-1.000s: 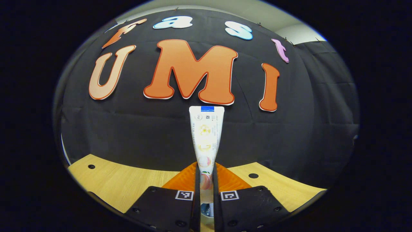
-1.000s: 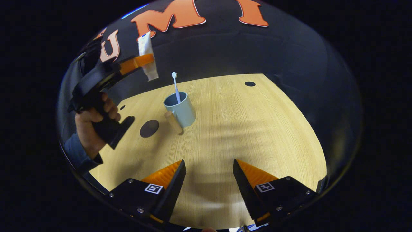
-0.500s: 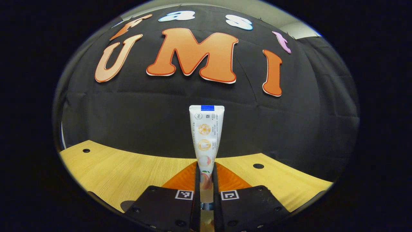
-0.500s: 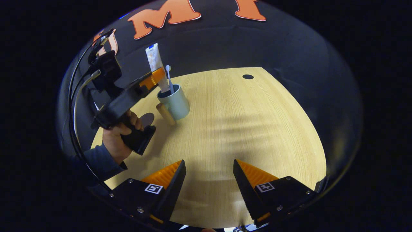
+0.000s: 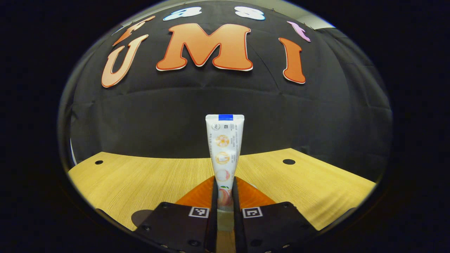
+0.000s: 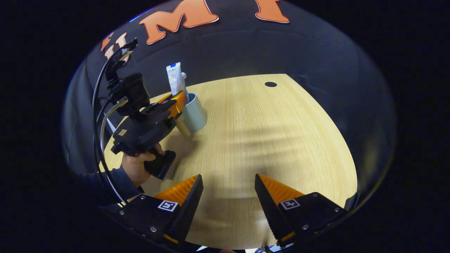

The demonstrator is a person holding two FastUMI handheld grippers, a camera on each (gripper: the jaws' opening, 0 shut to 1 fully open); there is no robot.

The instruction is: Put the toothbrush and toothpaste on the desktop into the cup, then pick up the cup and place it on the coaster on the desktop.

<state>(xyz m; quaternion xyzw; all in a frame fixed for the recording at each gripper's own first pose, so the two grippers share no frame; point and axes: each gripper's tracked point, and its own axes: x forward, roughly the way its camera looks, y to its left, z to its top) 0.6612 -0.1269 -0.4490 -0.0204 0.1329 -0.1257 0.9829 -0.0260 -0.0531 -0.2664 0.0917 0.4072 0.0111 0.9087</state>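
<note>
One second has brought the toothpaste tube (image 6: 175, 78) down from above the cup (image 6: 193, 113) into its mouth beside the toothbrush (image 6: 184, 75), left gripper (image 5: 224, 191) clamped on it; release looks next. Right gripper (image 6: 229, 188) hangs wide open over the desktop (image 6: 267, 140).

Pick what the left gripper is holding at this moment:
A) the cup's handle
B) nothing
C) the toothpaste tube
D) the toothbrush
C: the left gripper has both fingers pressed on the toothpaste tube, which stands upright; the right gripper view shows it lowered at the cup.
</note>
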